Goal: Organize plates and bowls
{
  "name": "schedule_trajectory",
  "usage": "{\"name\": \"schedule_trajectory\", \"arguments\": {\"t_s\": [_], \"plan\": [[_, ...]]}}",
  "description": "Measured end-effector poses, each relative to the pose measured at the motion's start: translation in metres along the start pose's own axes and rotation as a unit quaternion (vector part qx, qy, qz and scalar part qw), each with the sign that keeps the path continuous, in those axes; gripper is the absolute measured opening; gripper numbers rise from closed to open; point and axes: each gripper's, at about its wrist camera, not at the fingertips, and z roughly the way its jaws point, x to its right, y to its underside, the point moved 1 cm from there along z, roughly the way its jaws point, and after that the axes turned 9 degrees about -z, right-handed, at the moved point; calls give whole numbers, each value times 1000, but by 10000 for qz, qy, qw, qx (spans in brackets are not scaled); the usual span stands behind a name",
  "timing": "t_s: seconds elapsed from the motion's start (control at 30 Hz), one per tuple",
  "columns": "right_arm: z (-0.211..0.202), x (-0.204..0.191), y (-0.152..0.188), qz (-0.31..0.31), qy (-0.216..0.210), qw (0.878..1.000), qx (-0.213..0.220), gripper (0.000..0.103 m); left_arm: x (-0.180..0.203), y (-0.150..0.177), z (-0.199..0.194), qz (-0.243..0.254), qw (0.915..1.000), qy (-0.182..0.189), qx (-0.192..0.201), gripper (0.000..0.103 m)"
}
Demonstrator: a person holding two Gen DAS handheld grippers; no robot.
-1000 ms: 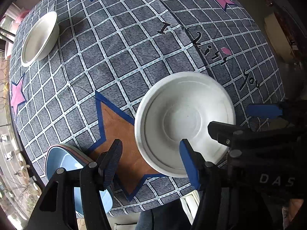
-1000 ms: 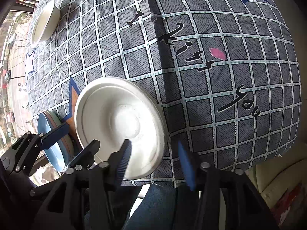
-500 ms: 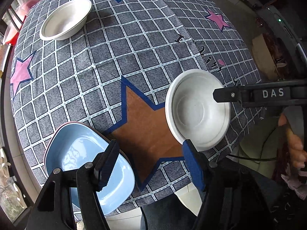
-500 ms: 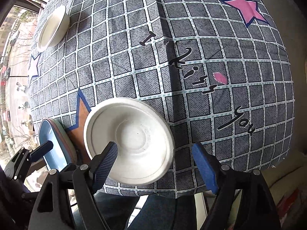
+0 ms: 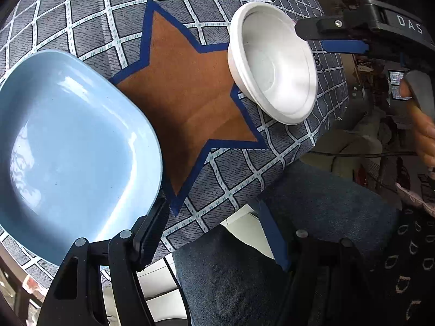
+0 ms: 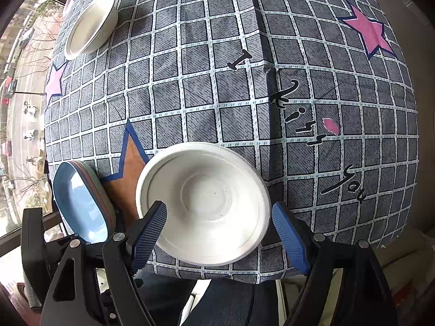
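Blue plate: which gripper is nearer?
Left. The left gripper is open at the blue plate, one finger by its near rim. The right gripper is open around the white bowl, beside the plate.

The left wrist view looks close and obliquely from the table's near edge; the right wrist view looks down from higher. Both share the round white bowl (image 5: 274,66) (image 6: 202,202) and glossy blue plate (image 5: 70,146) (image 6: 78,203).

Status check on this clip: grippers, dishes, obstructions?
Left gripper open at blue plate. Right gripper open, straddling near white bowl. Nothing between them.
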Motion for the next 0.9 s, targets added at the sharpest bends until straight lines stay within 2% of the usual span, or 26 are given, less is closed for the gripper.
{"name": "schedule_trajectory", "arguments": {"t_s": [0.37,0.6,0.77,0.83,0.9], "plan": [[13,-26,3,-287,12,9994,-176,81,-29,12,-15,184,9989,-426,-22,72],[11,-39,-12,-428,24,9989,-168,81,-50,14,-24,128,9979,-629,4,72],[7,-47,-31,-506,42,9986,-153,81,-26,15,-35,550,9974,-463,-29,73],[4,-48,-42,-539,44,9984,-131,81,-13,9,-44,693,9966,-423,111,75],[-1,-48,-57,-592,56,9982,-107,81,-1,-3,-57,735,9954,-463,414,76]]}}
